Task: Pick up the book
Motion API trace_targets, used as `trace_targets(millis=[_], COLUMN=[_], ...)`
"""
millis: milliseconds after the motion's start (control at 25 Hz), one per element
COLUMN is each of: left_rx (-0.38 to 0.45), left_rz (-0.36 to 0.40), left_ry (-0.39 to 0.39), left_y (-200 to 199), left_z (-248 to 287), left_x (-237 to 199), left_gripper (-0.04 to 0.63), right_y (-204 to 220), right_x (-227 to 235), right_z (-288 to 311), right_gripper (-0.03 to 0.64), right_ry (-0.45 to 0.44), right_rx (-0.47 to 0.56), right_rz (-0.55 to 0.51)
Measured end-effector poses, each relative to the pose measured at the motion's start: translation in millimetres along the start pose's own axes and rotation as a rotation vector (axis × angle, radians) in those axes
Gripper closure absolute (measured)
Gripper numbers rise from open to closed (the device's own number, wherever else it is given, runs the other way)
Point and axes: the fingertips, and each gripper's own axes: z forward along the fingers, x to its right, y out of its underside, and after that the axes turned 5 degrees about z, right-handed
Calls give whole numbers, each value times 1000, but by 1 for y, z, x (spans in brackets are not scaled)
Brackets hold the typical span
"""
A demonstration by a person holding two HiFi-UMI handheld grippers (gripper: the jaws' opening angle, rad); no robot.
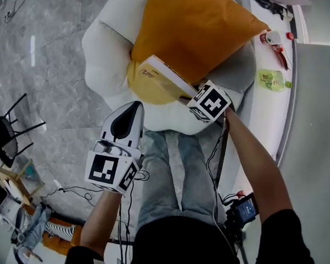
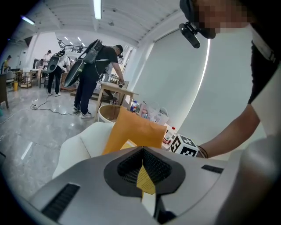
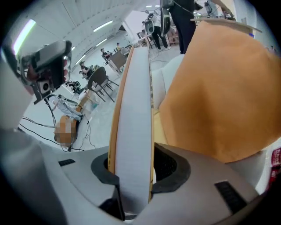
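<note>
The book point(image 1: 160, 74), with a yellow cover and white page edges, is lifted off the white armchair point(image 1: 106, 43) in front of the orange cushion point(image 1: 192, 31). My right gripper point(image 1: 192, 92) is shut on its near edge. In the right gripper view the book point(image 3: 134, 118) stands on edge between the jaws of the right gripper point(image 3: 131, 176), with the cushion point(image 3: 219, 96) to its right. My left gripper point(image 1: 136, 105) hangs lower left of the book, apart from it, jaws together and holding nothing. In the left gripper view, the left gripper point(image 2: 142, 151) points at the cushion point(image 2: 131, 129).
A white counter point(image 1: 265, 112) runs along the right, with a green bottle point(image 1: 272, 79) and a red-and-white item point(image 1: 274, 43) on it. A black chair point(image 1: 5, 131) and cables lie on the grey floor at left. People point(image 2: 94, 74) stand by a table far behind the armchair.
</note>
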Motion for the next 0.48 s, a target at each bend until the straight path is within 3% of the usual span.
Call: trace_targets(millis=[480], left_rx=[21], left_rz=[40], left_ry=[-8], left_y=[-50], left_z=[-11], left_x=[70], left_gripper=[583], right_y=[-39], right_x=[-20], right_z=[-132], right_gripper=[466], right_ry=[-50], right_rx=[296], right_rz=[-10])
